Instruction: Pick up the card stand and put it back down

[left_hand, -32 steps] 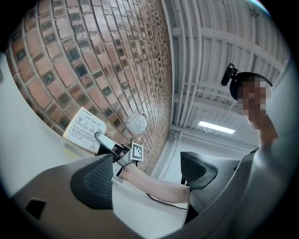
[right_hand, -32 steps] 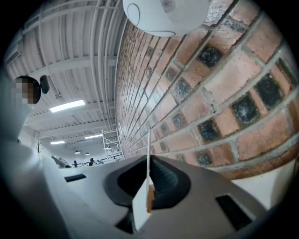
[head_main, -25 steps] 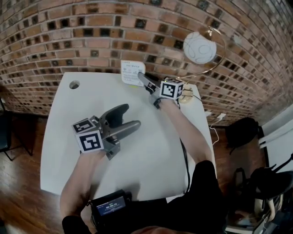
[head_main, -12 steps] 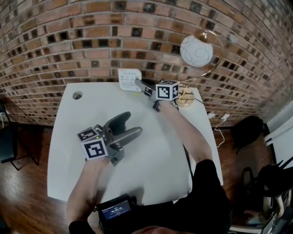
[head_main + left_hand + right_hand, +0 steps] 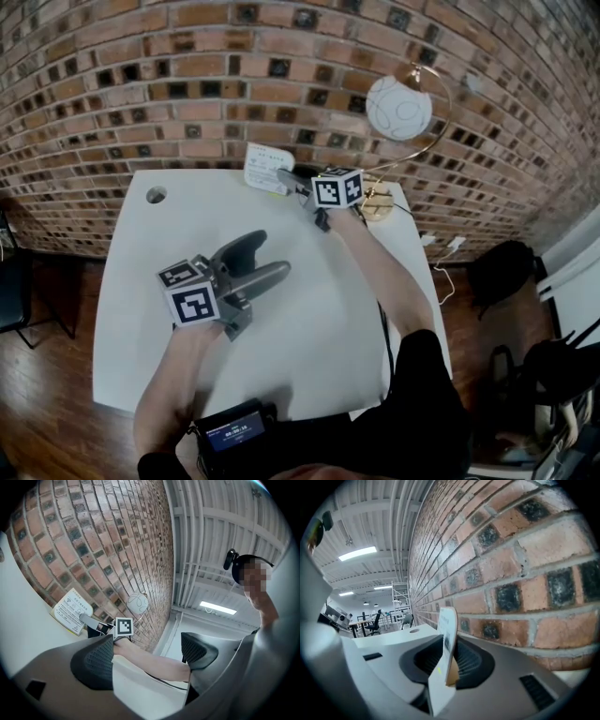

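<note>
The card stand (image 5: 265, 167), a white printed card, stands at the far edge of the white table (image 5: 131, 281), close to the brick wall. My right gripper (image 5: 284, 176) reaches it from the right. In the right gripper view the card stand (image 5: 447, 639) is upright between the two pads with a little gap on each side. The right gripper (image 5: 449, 660) has just been opening and is open around it. My left gripper (image 5: 265, 255) hovers over the table's middle, open and empty. The left gripper view shows the card stand (image 5: 70, 612) beyond the left gripper (image 5: 147, 658).
A globe lamp (image 5: 403, 108) on a brass arc stands at the table's far right, its base (image 5: 378, 206) just behind my right hand. A round cable hole (image 5: 156, 195) lies at the far left. A black device (image 5: 230, 431) sits at the near edge. The brick wall (image 5: 141, 84) runs directly behind.
My right gripper has sunk slightly with the card stand toward the table's far edge. The left gripper has stayed where it was.
</note>
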{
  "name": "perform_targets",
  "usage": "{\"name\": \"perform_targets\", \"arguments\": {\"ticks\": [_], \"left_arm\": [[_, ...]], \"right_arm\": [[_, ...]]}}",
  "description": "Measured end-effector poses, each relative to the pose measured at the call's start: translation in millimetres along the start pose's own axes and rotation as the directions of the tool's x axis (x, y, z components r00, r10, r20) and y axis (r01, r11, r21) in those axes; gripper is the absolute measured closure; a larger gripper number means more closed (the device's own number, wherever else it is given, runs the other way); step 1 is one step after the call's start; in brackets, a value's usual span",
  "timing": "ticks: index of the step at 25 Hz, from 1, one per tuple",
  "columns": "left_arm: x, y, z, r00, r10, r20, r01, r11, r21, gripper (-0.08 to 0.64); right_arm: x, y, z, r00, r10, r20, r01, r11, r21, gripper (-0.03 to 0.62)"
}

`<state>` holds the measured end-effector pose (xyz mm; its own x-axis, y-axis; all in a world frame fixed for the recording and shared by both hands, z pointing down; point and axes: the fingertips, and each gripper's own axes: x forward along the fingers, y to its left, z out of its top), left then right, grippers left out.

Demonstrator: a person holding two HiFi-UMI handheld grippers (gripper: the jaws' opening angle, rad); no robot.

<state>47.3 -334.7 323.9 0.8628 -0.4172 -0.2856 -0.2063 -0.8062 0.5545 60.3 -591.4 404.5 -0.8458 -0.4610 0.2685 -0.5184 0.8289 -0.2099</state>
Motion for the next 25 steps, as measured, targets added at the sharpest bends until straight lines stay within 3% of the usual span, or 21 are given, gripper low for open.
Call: {"name": "perform_targets", "arguments": {"ticks": [8, 15, 21, 25], "left_arm": [[0, 1, -2, 1.000, -0.004, -0.005, 0.004, 1.000, -0.007, 0.114], [-1, 1, -1, 1.000, 0.000, -0.001, 0.000, 1.000, -0.015, 0.114], [-1, 0, -1, 1.000, -0.003, 0.003, 0.003, 1.000, -0.017, 0.114], [-1, 0, -2, 1.000, -0.005, -0.003, 0.005, 1.000, -0.017, 0.114]], "right_arm": [[-15, -5, -11, 0.991, -0.110, -0.071, 0.113, 0.993, 0.038, 0.467], [-21, -7, -18, 0.967, -0.206, -0.152, 0.206, 0.978, -0.020, 0.465], [-24, -13, -18, 0.949, -0.268, -0.168, 0.263, 0.963, -0.054, 0.469], [-25, -19, -15, 0.950, -0.275, -0.149, 0.271, 0.962, -0.043, 0.469]]}}
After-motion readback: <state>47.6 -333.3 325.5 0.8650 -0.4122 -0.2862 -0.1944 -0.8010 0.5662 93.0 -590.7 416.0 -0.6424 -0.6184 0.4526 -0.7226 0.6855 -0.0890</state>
